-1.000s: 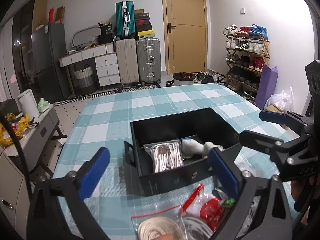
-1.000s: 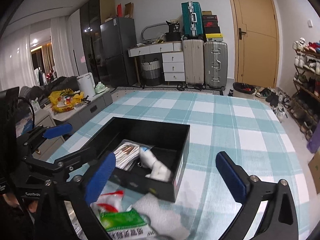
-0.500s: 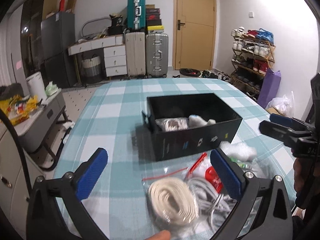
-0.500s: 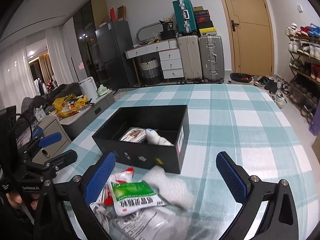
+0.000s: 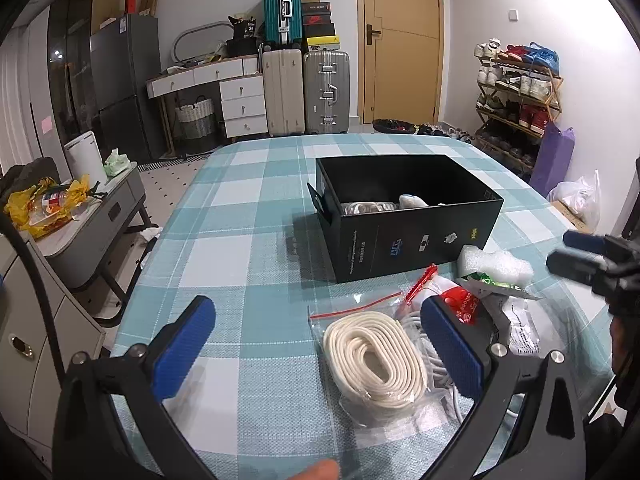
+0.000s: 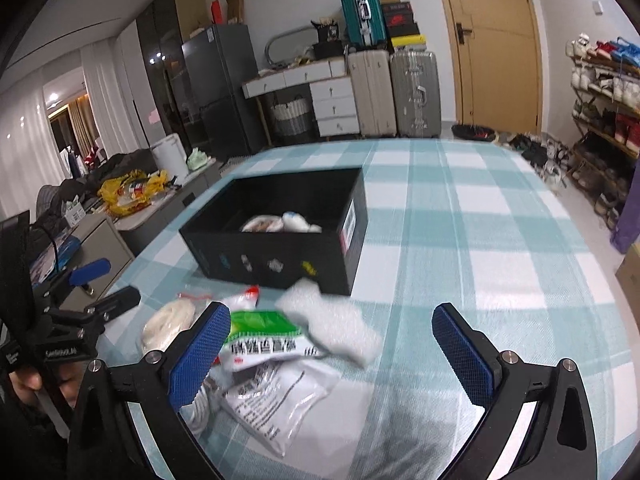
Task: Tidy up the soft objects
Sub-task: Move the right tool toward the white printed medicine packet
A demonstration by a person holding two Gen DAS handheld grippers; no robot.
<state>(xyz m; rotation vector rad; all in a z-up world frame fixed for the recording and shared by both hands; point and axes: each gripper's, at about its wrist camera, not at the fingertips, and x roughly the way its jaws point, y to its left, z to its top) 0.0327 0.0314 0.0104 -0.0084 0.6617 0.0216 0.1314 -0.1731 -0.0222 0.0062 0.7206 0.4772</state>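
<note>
A black open box (image 5: 416, 236) (image 6: 280, 256) stands on the checked tablecloth with a bagged cord and a white soft item inside. In front of it lies a pile: a clear zip bag holding a cream rope coil (image 5: 376, 356) (image 6: 168, 322), a white foam piece (image 5: 494, 265) (image 6: 332, 326), a green-and-white packet (image 6: 264, 340) and a white printed pouch (image 6: 276, 400). My left gripper (image 5: 316, 354) is open, low over the table, with the rope bag by its right finger. My right gripper (image 6: 332, 356) is open above the packets and foam, holding nothing.
The tablecloth (image 5: 248, 256) spreads wide to the left and beyond the box. Off the table stand a low grey cabinet (image 5: 80, 232), suitcases (image 5: 304, 88), a door and a shoe rack (image 5: 516, 92). A person's fingertip (image 5: 320, 470) shows at the bottom edge.
Both grippers have pulled back from the box toward the near table edge. The pile of bags has come into full view under them. Both stayed open.
</note>
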